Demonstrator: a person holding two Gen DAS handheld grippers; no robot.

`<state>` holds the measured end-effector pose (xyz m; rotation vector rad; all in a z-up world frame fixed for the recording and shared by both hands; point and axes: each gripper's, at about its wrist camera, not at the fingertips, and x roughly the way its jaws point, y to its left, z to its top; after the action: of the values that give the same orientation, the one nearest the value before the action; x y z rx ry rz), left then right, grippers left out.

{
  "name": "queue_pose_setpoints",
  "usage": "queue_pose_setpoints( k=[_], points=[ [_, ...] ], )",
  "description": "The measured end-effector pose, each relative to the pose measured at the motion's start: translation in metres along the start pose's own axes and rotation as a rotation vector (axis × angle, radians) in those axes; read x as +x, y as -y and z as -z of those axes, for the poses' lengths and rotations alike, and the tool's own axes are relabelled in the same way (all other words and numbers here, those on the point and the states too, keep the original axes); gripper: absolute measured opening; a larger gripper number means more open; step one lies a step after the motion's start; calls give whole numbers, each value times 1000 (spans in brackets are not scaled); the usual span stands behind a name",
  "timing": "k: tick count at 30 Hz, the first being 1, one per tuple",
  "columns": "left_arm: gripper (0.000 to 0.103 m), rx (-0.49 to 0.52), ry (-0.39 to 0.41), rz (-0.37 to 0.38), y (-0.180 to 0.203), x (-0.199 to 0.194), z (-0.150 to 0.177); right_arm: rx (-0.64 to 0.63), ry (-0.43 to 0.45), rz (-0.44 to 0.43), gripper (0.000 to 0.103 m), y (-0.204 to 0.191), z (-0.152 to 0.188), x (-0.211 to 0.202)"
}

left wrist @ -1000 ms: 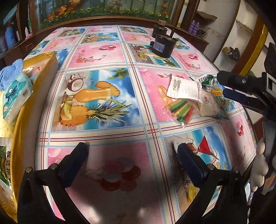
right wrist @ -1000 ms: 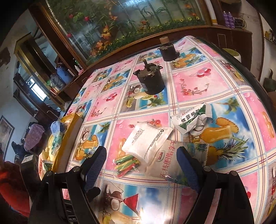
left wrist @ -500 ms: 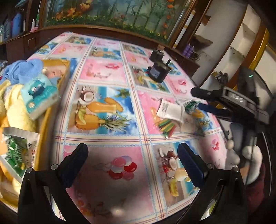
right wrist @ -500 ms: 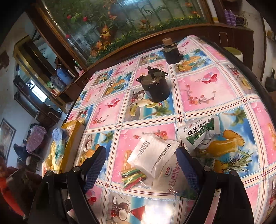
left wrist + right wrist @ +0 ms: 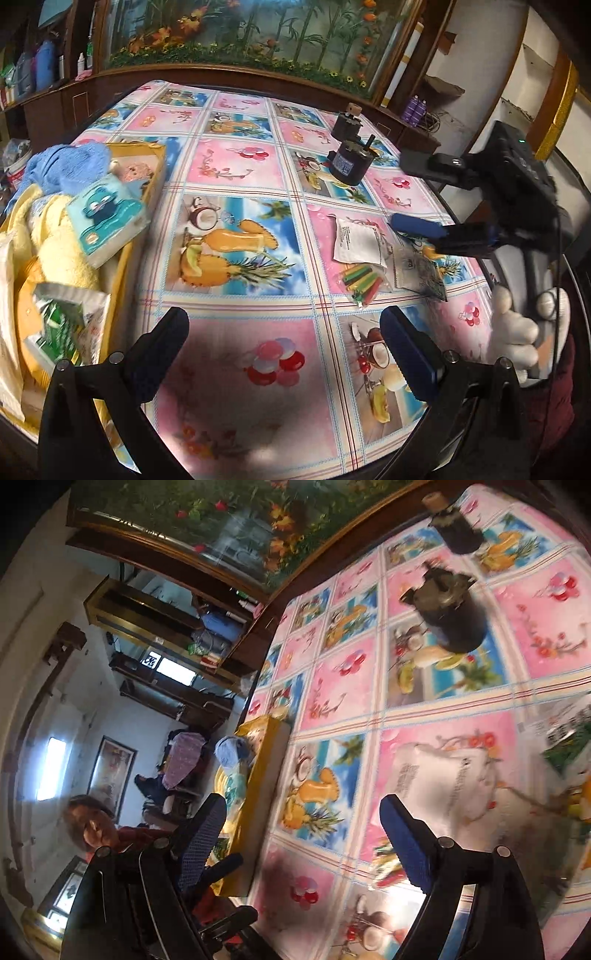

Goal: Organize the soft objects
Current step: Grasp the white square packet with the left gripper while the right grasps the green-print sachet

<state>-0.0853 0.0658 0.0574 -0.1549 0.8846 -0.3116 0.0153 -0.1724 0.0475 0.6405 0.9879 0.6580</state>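
We count towels, tissue pack [image 5: 107,218] in yellow box [image 5: 153,177] (nearly full); white pouch [image 5: 356,242], straw packet [image 5: 364,282] left on bench [image 5: 236,354]. Both fingers apart, empty.

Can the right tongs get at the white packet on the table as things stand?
Probably yes: the right tongs are open and empty, the white packet lies on top of the pile just ahead, and nothing blocks the path.

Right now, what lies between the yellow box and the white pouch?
Only bare tablecloth lies between the yellow box and the white pouch, clearest in the left wrist view.
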Motion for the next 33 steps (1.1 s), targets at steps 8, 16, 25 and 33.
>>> queue_pose_setpoints(
  k=[8, 16, 25, 33],
  points=[
    [103, 149, -65, -5, 55, 66, -40, 46, 208, 309, 88, 48, 8, -98],
    [103, 203, -186, -37, 82, 135, -61, 84, 208, 419, 88, 89, 0, -114],
    [53, 337, -188, -74, 103, 150, -67, -3, 115, 512, 88, 81, -20, -54],
    [48, 245, -169, -13, 83, 142, -77, -32, 68, 566, 22, 82, -22, -18]
  ],
)
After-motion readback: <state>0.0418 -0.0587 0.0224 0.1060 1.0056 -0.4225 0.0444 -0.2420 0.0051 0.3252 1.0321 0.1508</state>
